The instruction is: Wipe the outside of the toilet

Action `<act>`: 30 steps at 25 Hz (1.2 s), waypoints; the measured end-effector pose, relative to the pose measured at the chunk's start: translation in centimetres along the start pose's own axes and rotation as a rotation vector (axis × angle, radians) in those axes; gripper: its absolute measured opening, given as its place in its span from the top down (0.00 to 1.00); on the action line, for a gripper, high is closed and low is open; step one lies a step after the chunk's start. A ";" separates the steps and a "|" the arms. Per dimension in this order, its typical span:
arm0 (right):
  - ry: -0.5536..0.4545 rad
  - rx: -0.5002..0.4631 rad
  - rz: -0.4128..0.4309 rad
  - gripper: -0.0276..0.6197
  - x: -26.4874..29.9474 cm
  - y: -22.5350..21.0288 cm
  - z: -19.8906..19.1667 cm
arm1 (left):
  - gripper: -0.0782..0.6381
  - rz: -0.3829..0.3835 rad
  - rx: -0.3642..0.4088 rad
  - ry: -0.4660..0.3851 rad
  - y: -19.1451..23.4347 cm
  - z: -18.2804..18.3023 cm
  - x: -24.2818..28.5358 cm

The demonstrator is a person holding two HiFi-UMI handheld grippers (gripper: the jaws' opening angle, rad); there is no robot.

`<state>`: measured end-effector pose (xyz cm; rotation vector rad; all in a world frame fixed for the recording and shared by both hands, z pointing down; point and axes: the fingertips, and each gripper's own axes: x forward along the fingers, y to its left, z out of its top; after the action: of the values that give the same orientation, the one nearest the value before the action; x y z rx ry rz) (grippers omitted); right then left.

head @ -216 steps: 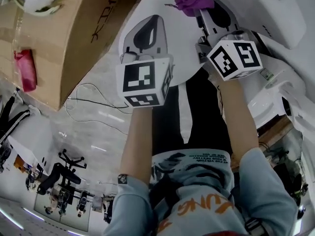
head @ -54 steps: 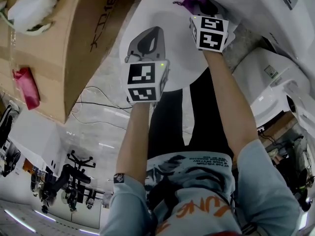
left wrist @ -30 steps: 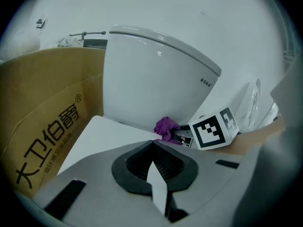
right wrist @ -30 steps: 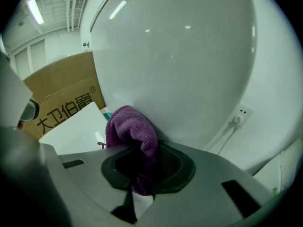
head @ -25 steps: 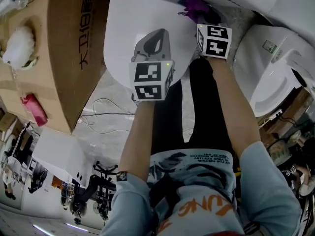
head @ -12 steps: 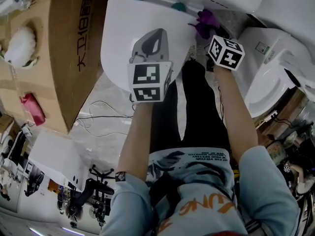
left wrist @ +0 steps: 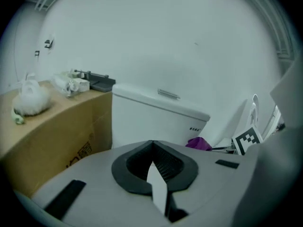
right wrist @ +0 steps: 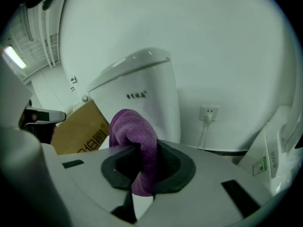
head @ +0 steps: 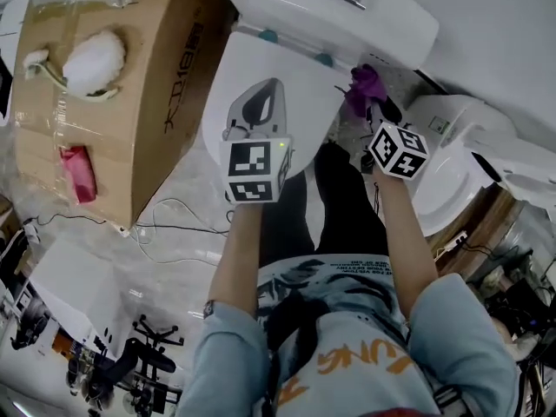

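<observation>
The toilet (head: 287, 68) fills the far middle of your head view, tank far and closed lid near. Only this view shows the whole top of the lid. It also shows the top of the cardboard box (head: 113, 94) standing to the toilet's left.

Your left gripper view looks level at the tank's front, with the box on its left. Your right gripper view sees the tank from its right side. It alone shows the wall socket (right wrist: 208, 112), with a plug in it, on the far wall.

A second white fixture (head: 452, 168) sits just right of the toilet.

Your left gripper (left wrist: 152, 145) hangs over the lid, its jaws closed together with nothing between them.

Your right gripper (right wrist: 142, 162) is at the toilet's right side, just near of the tank. Its jaws are clamped on the purple cloth (right wrist: 135, 131). The cloth bulges up past the jaw tips toward the tank. You cannot tell whether it touches the porcelain.
</observation>
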<state>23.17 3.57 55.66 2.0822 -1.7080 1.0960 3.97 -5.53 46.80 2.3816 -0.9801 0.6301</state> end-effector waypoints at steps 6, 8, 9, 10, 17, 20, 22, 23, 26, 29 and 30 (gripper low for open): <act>-0.064 -0.049 0.088 0.85 -4.0 7.3 5.7 | 0.86 0.100 -0.037 -0.092 2.2 6.1 -6.7; -0.093 -0.058 0.115 0.85 -5.4 9.4 7.8 | 0.86 0.127 -0.070 -0.136 2.6 8.4 -8.9; -0.111 -0.062 0.133 0.85 -6.1 10.6 8.9 | 0.86 0.135 -0.072 -0.162 2.7 9.7 -9.9; -0.131 -0.070 0.154 0.85 -6.8 11.7 10.0 | 0.86 0.141 -0.068 -0.189 2.6 11.0 -10.8; -0.304 -0.118 0.297 0.85 -11.6 20.5 19.5 | 0.86 0.284 -0.112 -0.348 4.7 18.4 -18.4; -0.378 -0.129 0.346 0.85 -14.6 23.9 23.7 | 0.86 0.299 -0.150 -0.395 4.3 20.4 -22.2; -0.425 -0.147 0.395 0.85 -16.5 26.1 26.2 | 0.86 0.304 -0.139 -0.427 3.8 21.9 -24.4; -0.446 -0.159 0.419 0.85 -17.3 27.0 27.4 | 0.86 0.308 -0.130 -0.447 3.7 22.8 -25.2; -0.498 -0.187 0.464 0.85 -19.6 29.5 30.0 | 0.86 0.320 -0.137 -0.517 3.8 25.3 -27.9; -0.557 -0.243 0.480 0.85 -21.9 31.1 31.6 | 0.86 0.342 -0.119 -0.562 4.1 27.1 -29.9; -0.571 -0.278 0.482 0.85 -22.5 31.5 32.0 | 0.86 0.352 -0.102 -0.574 4.2 27.6 -30.3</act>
<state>6.03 -8.21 9.95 1.9647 -2.5504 0.3102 -12.14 -8.81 8.98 2.3582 -1.6497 -0.0120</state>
